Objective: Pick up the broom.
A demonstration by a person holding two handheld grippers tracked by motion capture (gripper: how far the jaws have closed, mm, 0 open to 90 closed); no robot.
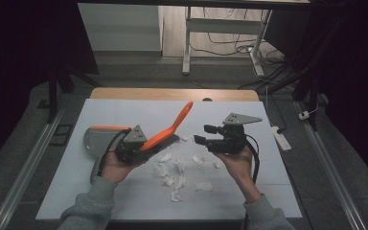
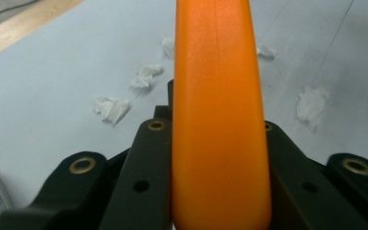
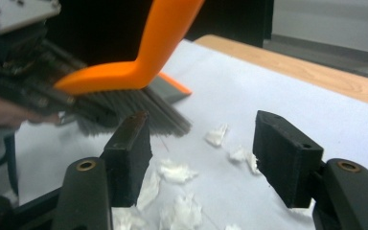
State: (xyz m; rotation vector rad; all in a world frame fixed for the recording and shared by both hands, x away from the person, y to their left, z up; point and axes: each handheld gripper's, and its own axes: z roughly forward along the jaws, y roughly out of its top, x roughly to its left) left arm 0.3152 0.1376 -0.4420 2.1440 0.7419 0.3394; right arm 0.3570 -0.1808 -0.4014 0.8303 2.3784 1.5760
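The left gripper (image 1: 136,143) has its jaws clenched on the orange brush (image 1: 167,132); in the left gripper view the orange body runs up the middle of the frame between the two black jaws. In the high view the brush sits a little left of center, its handle rising toward the upper right and its grey bristles (image 3: 143,112) pointing down, above the worktop (image 1: 249,187). The right gripper (image 1: 206,134) is held right of center with its jaws released and nothing between them.

The step in hand seems to be sweeping the white paper scraps (image 1: 179,175), which lie scattered on the worktop below center, between the two hands. The dustpan (image 1: 98,139), grey with an orange edge, lies at the left, behind the left gripper. To do it well, I think the bristles should come down on the far right side of the scraps and pull them left toward the dustpan in short strokes. The free gripper could hold the dustpan steady.

No brand, label or writing can be read on any of these things.
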